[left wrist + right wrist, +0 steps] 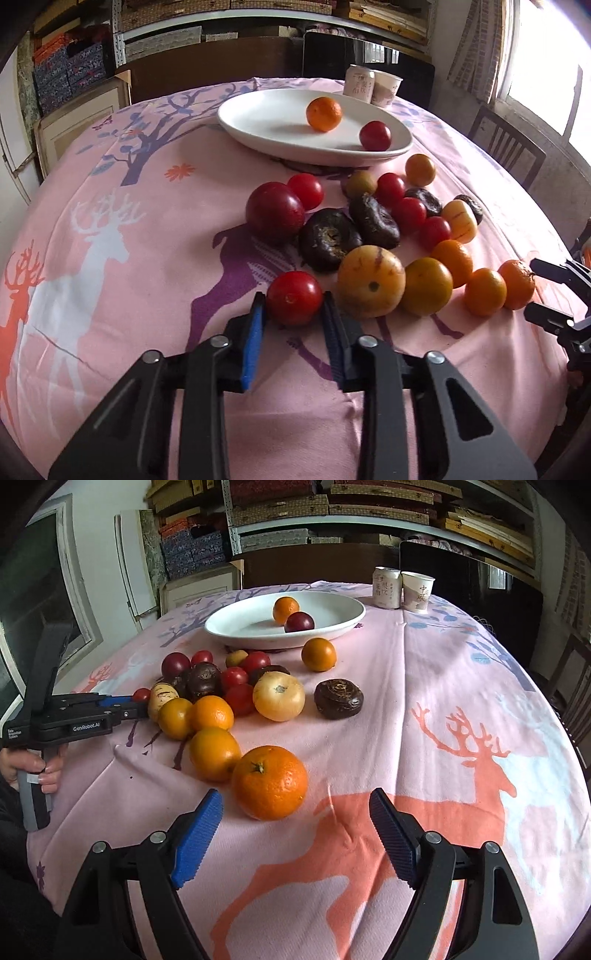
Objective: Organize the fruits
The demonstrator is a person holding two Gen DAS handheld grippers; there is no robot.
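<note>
A white plate [258, 122] at the far side of the table holds an orange [324, 113] and a red fruit [375, 135]. Several red, orange, yellow and dark fruits lie in a pile in front of it. My left gripper [293, 306] is shut on a small red tomato [294, 297] resting on the cloth at the pile's near edge. My right gripper [295, 812] is open and empty, its fingers just short of a large orange [270, 782]. The plate [332, 613] and the left gripper [138, 703] also show in the right wrist view.
A can [387, 587] and a paper cup [417, 590] stand behind the plate. A dark fruit [338, 698] and an orange fruit [318, 654] lie apart from the pile. A pink deer-print cloth [461, 709] covers the table. A chair [506, 147] stands at the right.
</note>
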